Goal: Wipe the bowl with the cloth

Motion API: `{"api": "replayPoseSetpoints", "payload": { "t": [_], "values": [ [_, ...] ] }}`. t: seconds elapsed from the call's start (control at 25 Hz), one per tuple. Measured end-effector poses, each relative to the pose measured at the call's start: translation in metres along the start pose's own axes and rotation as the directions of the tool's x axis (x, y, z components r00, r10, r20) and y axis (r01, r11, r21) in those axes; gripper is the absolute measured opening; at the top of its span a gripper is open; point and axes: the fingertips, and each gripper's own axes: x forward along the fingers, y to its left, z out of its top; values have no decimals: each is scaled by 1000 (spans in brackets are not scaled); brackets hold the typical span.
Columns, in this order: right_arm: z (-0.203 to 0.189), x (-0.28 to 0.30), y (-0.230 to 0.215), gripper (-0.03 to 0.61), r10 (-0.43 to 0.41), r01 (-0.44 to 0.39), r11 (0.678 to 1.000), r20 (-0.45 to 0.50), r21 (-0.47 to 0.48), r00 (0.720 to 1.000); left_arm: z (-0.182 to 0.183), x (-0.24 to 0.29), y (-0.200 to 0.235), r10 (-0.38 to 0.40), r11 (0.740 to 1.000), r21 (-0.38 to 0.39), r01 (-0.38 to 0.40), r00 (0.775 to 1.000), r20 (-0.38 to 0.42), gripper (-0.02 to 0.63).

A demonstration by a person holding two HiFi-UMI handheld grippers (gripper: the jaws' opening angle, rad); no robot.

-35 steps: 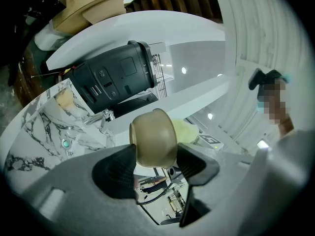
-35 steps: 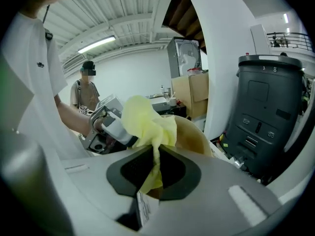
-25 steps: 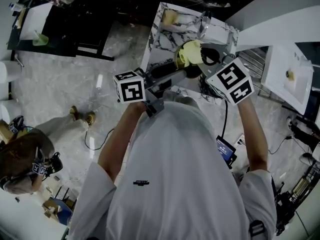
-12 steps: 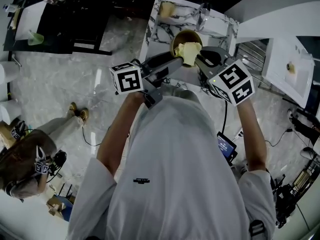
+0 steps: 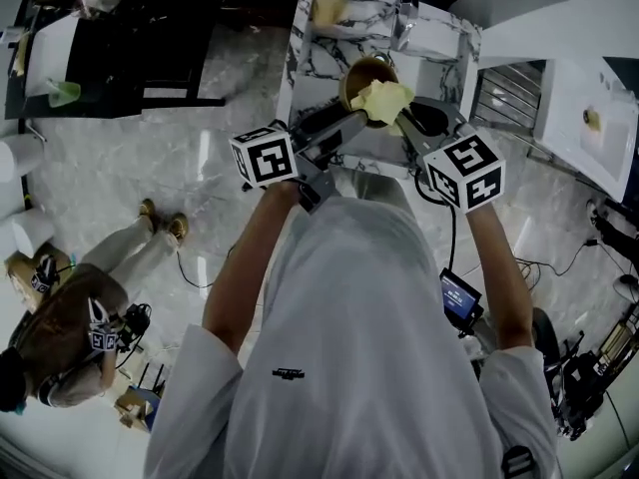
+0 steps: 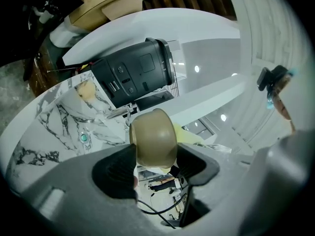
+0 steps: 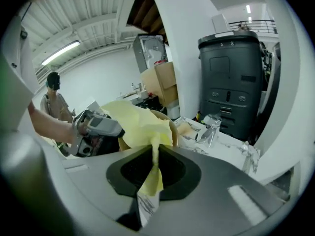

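Two handheld grippers meet over the near edge of the white marble-patterned tabletop (image 5: 310,68), well above it as seen from the head view. The left gripper (image 5: 349,120) has its fingers spread fairly wide and clamped on the round tan-brown bowl (image 5: 361,72). Its own view shows the dark pads pressing the bowl (image 6: 155,136) from both sides, with the bowl turned on its side above the tabletop (image 6: 49,127). The right gripper (image 5: 404,120) reaches in from the tabletop's right-hand side, its fingers nearly together and pinching a fold of the soft yellow cloth (image 5: 382,100). In the right gripper view the cloth (image 7: 140,124) rises out of the narrow gap between the fingers of that gripper (image 7: 153,168) and spreads over the bowl (image 7: 172,128), hiding most of it; only a strip of rim shows at the cloth's right edge. A white label hangs from the cloth's lower end. The cloth touches the bowl at its rim, though how far it reaches inside cannot be made out. A chrome tap (image 7: 211,124) stands on the tabletop (image 7: 231,141) at its far side, and a dark grey bin (image 7: 236,82) stands behind the tabletop.
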Motion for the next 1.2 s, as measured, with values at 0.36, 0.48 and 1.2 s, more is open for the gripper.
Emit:
{"api": "replayPoseSetpoints", "payload": {
  "t": [0.36,0.48,1.2],
  "values": [
    [-29,10,-35,38,-117,111,982,31,154,993,-19,29,50,-23,998,-53,18,996,-81,261],
    [-40,14,-47,38,-156,144,967,44,208,987,-24,40,67,-17,998,-64,10,994,-104,261],
    [-54,10,-78,38,-263,209,908,105,364,959,7,51,93,-34,984,-173,53,993,111,261]
  ]
}}
